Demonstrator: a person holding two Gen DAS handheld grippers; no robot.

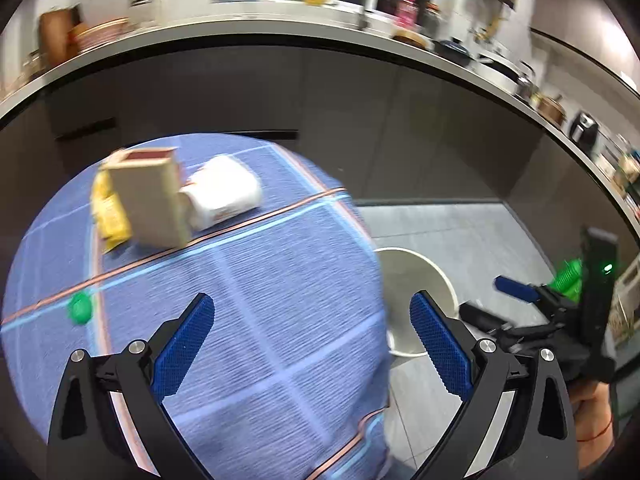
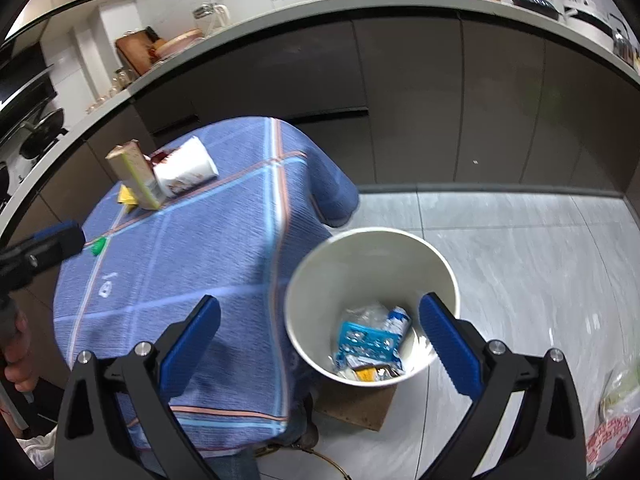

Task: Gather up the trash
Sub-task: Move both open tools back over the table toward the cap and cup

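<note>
Right wrist view looks down past the right gripper, whose blue fingers stand wide apart with nothing between them. Just beyond and below them sits the white bin on the floor, hard against the near right edge of the desk, already holding a blue packet and other wrappers.

Left wrist view shows the left gripper likewise spread wide and empty, over the near part of the blue cloth.

Further out on the cloth, to the left, lies a small green cap, alone and well apart from the rest. At the far left of the desk the remaining trash is bunched together: a tan carton standing up, a white cup on its side touching the carton's right face, and a yellow wrapper partly hidden behind the carton's left side.

The risks, as I judge them:
- The carton is tall; a gripper reaching for the cup could topple it.
- The cup, being round and on its side, may roll away towards the far edge if nudged.
- The cap is low and small, so fingers could pinch the cloth and drag everything.
- The left view is blurred, which suggests quick movement; aim may suffer.
- Both grippers are close together near the bin and could collide.
</note>
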